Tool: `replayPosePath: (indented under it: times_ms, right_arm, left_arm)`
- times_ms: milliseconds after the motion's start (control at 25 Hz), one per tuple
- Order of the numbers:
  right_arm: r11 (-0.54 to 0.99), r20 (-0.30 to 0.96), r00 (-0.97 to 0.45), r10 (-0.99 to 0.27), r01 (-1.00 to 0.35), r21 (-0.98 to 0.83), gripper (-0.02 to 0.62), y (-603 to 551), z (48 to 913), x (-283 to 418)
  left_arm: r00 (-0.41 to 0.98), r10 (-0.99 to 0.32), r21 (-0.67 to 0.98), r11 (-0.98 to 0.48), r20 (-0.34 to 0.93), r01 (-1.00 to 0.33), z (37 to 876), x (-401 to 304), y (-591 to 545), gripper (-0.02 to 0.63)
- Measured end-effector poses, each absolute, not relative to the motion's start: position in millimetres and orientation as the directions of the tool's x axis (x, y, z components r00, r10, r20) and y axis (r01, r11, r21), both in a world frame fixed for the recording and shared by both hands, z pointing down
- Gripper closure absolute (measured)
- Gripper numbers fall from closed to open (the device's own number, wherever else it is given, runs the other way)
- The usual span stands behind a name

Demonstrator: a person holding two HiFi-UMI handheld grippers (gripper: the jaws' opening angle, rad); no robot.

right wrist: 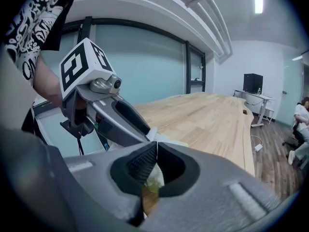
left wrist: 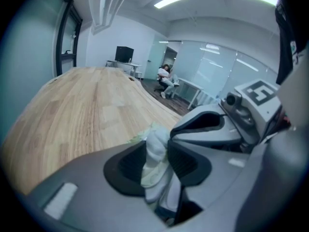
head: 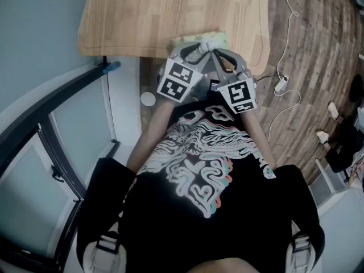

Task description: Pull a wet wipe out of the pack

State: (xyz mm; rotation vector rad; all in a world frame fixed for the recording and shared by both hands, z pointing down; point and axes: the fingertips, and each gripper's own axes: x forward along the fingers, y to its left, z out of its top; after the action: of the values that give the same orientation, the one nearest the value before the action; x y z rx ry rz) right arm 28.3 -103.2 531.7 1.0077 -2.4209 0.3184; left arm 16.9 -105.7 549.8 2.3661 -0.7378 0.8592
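L grip: your L gripper (left wrist: pixel 157 145) has its jaws wide apart. The wipe (left wrist: pixel 155 161) stands in the gap, but the pads don't look to be pressing it, so it's loose and not held
R grip: your R gripper (right wrist: pixel 154 146) has its tips closed together. A pale scrap shows in the hollow behind the tips; can't tell if it's nipped or just seen through the gap
Grip to grip: the tips are just beside each other, R to the right of L, both angled down at the same spot
Wipe axis: the wipe is bunched into a white rope. Its long axis runs along the L jaws' own line, far end at the pack, near end back toward you
Pack: the pale green pack (head: pixel 211 37) lies flat at the near edge of the table (head: pixel 142 16), just beyond both sets of tips
Key relation: the pack is on the far side of the tools and the free wipe is on the near side. I judge the pull has to go back toward you and away from the pack, along the rope and not across it
Nearer hand: L, since the wipe is already between its pads. It would need to close on the wipe before you draw back
Risk: if R isn't pinning the pack, I'd expect the pack to slide off the near edge with the wipe
Count: 2 grippers, 1 pack, 1 wipe showing, 1 table
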Motion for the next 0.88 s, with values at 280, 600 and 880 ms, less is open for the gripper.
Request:
replayPosePath:
  times_ms: [280, 600, 880]
  right_arm:
    - [0.704, 0.525, -0.611, -0.593, -0.71, -0.031, 0.592, -102, 535, 30]
    - [0.712, 0.523, -0.617, -0.588, -0.702, -0.027, 0.592, -101, 535, 29]
    - [0.722, 0.531, -0.609, -0.589, -0.692, 0.008, 0.592, -99, 534, 29]
  left_arm:
    - [0.654, -0.247, 0.273, -0.763, 0.715, -0.586, 553, 23, -105, 0.489]
    - [0.637, -0.194, 0.269, -0.787, 0.746, -0.555, 560, 22, -103, 0.594]
    - [0.635, -0.189, 0.266, -0.792, 0.749, -0.55, 561, 24, -101, 0.604]
